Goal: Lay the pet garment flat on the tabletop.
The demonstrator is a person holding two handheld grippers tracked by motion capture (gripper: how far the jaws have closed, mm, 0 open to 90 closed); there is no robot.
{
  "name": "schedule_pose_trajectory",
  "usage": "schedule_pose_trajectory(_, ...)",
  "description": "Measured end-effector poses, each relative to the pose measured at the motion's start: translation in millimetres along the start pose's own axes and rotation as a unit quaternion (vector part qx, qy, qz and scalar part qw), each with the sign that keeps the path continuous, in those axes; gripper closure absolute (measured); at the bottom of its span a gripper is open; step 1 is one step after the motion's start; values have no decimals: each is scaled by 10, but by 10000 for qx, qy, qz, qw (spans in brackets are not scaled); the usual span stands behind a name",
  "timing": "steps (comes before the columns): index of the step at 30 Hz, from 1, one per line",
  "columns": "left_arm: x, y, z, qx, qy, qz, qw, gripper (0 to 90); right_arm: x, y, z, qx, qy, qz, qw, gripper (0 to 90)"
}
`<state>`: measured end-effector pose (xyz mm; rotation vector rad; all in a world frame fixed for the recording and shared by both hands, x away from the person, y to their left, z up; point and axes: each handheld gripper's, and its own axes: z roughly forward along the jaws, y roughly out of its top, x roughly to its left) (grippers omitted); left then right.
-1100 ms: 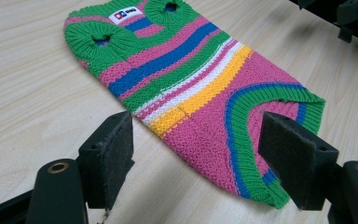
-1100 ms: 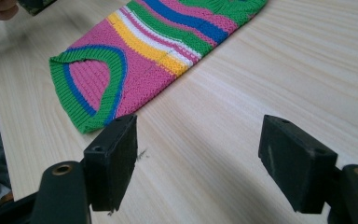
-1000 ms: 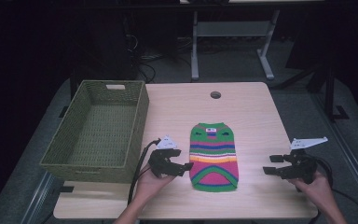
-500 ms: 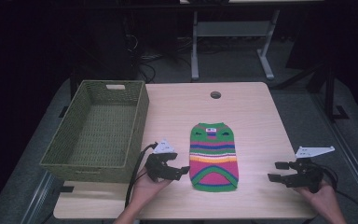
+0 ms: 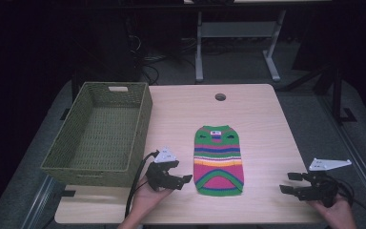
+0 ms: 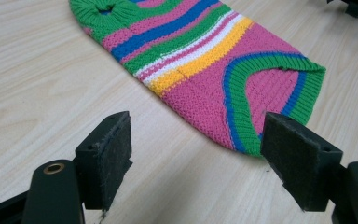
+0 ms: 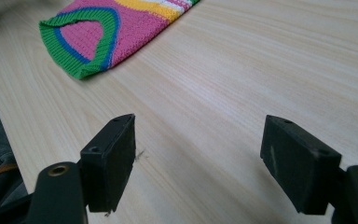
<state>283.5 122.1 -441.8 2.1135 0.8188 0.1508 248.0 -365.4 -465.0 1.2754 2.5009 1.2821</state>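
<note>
1. So far the striped knit sweater (image 5: 218, 160) lies flat and unfolded on the table (image 5: 262, 119), a little right of the table's middle, collar toward the far edge and hem toward the near edge; nothing holds or touches it.
2. The left gripper (image 5: 177, 177) sits just left of the hem's near corner, jaws spread apart and empty; in the left gripper view the pink and green hem (image 6: 279, 88) lies just beyond the jaws, not between them.
3. The right gripper (image 5: 293, 183) hangs over bare wood well to the right of the sweater, jaws likewise wide apart with nothing in them.
4. The woven basket (image 5: 100, 133) stands at the table's left side, empty.
5. My reading: the work is at its very start. Any gripping, folding or moving of the sweater toward the basket is not yet done.
</note>
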Motion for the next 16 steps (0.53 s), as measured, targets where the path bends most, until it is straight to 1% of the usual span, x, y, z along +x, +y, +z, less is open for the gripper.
schedule_pose_trajectory(4,-15,-23,-31,3,-20,46,10000,242,22,-38,-13,-5,-45,-1,10000,254)
schedule_pose_trajectory(5,-27,-28,-35,-29,-20,6,10000,242,28,-42,-19,-4,-53,-8,10000,254)
schedule_pose_trajectory(10,-59,-67,-70,-48,-23,68,10000,241,74,-61,-18,-7,-75,-60,10000,252)
schedule_pose_trajectory(12,-76,-92,-76,-52,-29,48,10000,241,87,-61,-12,-20,-92,-89,9999,250)
schedule_pose_trajectory(14,-83,-118,-75,-16,1,110,9999,241,107,-58,-8,-37,-90,-123,9999,250)
schedule_pose_trajectory(16,-94,-145,-73,-51,-18,61,10000,241,136,-47,0,-33,-84,-163,9998,249)
